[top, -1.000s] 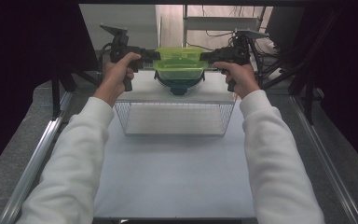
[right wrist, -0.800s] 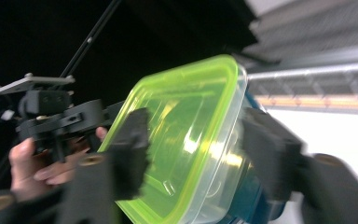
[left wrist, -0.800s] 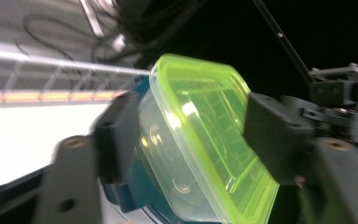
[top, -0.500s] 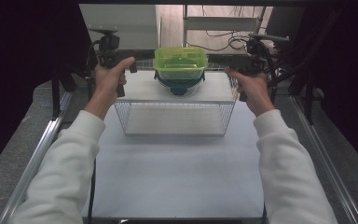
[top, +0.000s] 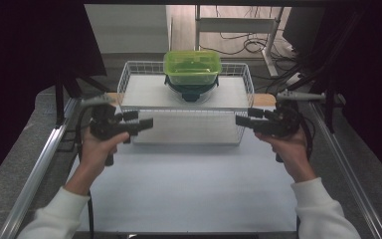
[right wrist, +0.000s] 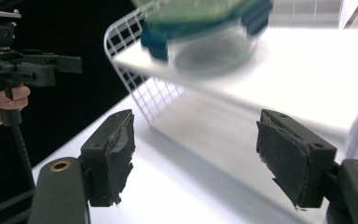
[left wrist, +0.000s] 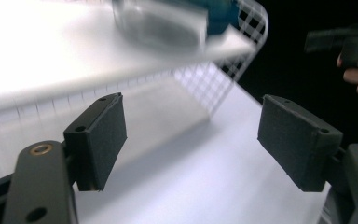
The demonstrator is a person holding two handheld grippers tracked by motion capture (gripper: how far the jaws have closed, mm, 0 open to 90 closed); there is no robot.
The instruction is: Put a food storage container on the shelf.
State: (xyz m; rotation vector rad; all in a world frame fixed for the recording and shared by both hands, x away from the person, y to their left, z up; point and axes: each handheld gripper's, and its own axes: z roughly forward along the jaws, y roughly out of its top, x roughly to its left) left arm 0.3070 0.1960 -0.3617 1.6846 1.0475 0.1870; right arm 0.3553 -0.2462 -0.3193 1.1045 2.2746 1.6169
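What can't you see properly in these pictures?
- Green box, high view: contents too small to tell.
- Round clear container under it: smeared by motion blur in both gripper views.
- Wire rack: its far side is hidden behind the stack.

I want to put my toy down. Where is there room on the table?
The white table in front of the wire rack, between the left gripper and right gripper, is bare. The rack's top left and right of the green box is free too. The middle holds the box.
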